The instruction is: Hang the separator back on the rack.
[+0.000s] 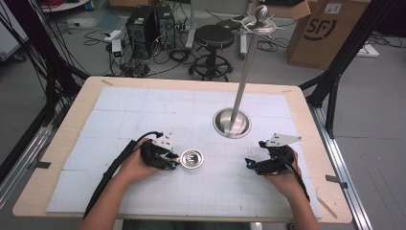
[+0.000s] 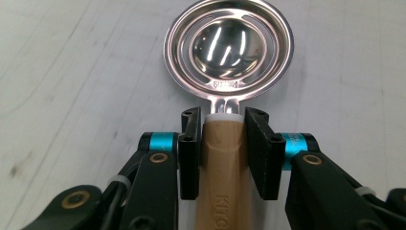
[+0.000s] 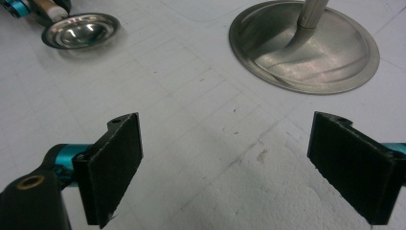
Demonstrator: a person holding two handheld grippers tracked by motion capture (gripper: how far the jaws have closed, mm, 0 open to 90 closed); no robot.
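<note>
Black stool (image 1: 213, 38), computer towers (image 1: 149, 24), cardboard box (image 1: 325, 29) on floor beyond table (image 1: 76, 110).

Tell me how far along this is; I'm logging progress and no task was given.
Done: the left gripper is shut on the wooden handle of the slotted steel spoon, whose bowl sits low over the white mat. In hand: that hold. The right gripper is open and holds nothing. Left: likely hanging the spoon on the tall steel stand, though that is a guess.

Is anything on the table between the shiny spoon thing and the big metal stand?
Nothing visible. The slotted spoon, shut in the left gripper, has only bare white table mat between it and the stand's round base.
</note>
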